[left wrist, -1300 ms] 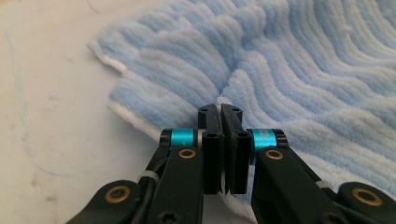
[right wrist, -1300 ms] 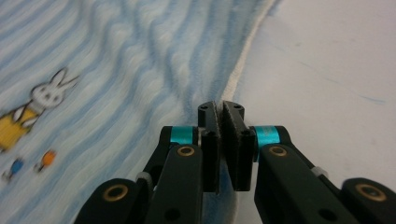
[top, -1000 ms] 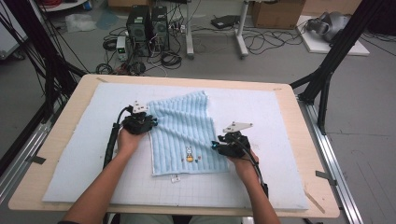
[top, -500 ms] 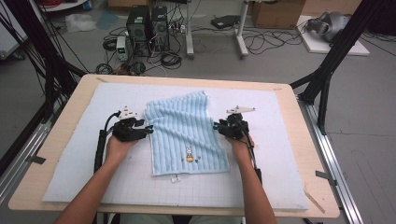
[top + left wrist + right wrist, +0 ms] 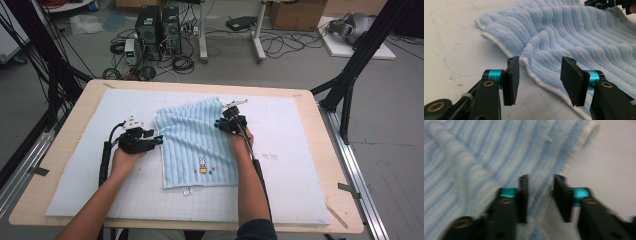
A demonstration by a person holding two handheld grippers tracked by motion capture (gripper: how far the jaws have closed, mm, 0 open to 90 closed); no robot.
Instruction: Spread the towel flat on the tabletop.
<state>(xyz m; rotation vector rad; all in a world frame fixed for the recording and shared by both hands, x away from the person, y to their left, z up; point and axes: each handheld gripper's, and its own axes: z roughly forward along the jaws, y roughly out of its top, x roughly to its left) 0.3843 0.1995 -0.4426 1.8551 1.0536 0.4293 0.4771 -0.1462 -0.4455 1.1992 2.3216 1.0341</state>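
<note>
Both forearms reach in from the near edge – the left gripper [image 5: 161,140] lies low and level, its jaws standing apart after opening, nothing pinched; the right gripper [image 5: 218,123], farther forward, has just been closing and its jaws stand narrowed

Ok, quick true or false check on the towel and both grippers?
1. The towel lies on the white mat. True.
2. The left gripper is clamped on the towel. False: its jaws stand open at the left edge, having just opened.
3. The right gripper is by the embroidered figure. False: it is at the far right corner, jaws just closed further.
4. The figure sits near the towel's near edge. True.
</note>
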